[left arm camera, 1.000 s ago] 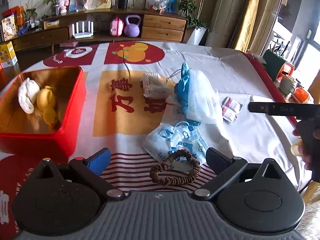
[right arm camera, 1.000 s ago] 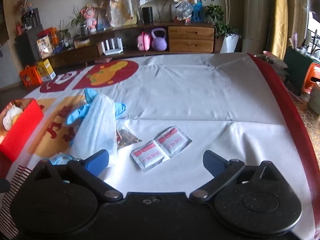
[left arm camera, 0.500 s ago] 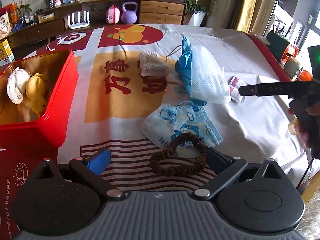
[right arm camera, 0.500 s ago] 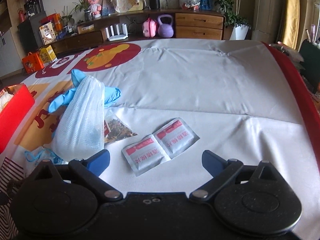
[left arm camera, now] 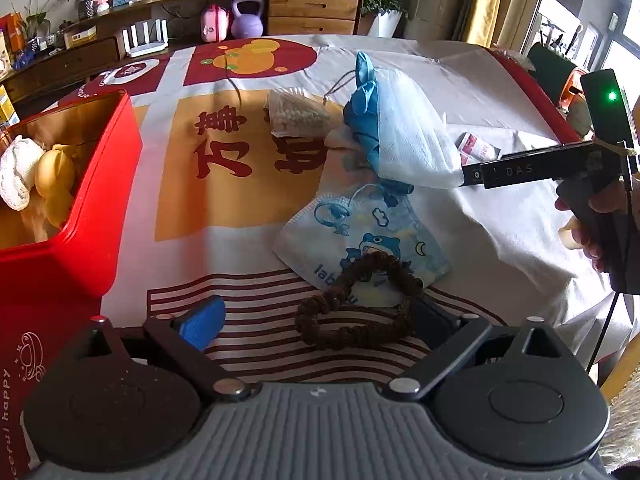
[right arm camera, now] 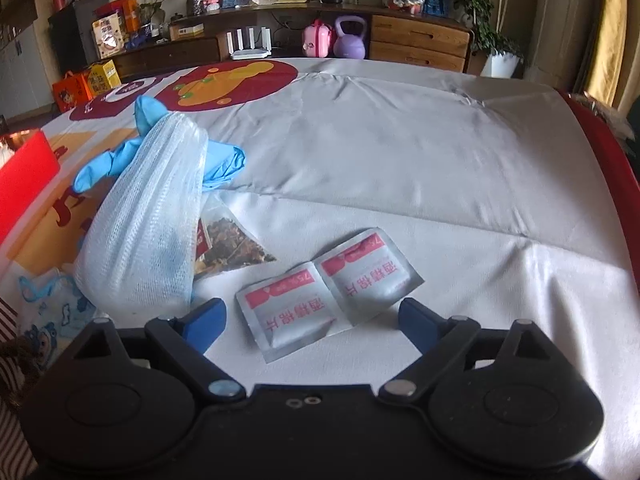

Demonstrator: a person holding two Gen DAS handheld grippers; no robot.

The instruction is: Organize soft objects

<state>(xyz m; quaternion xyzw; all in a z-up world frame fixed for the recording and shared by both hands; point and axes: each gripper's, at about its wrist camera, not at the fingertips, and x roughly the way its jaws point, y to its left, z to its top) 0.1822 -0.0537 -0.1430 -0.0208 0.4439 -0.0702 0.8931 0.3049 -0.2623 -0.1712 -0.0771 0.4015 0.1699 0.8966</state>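
**Both jaws wide and closing in, nothing pinched**

Jaws on the left gripper (left arm camera: 316,316) are wide and closing. A brown hair tie (left arm camera: 356,300) lies between them, right by the far finger. No pad squeezes it. Jaws on the right gripper (right arm camera: 312,316) are wide and closing too. Two wipe packets (right arm camera: 326,292) lie between them, not pinched.

Only the left view shows the red box (left arm camera: 100,240). A white soft thing (left arm camera: 18,178) and a yellow one (left arm camera: 54,182) sit inside it. That view also shows a hand (left arm camera: 596,220) holding the right gripper, and a kid's mask (left arm camera: 360,240) under the hair tie. Only the right view shows a tea bag (right arm camera: 230,246), half under the white net (right arm camera: 148,216), which lies over the blue glove (right arm camera: 218,162).

A second ago both grippers were higher up. The hair tie and packets look closer now.
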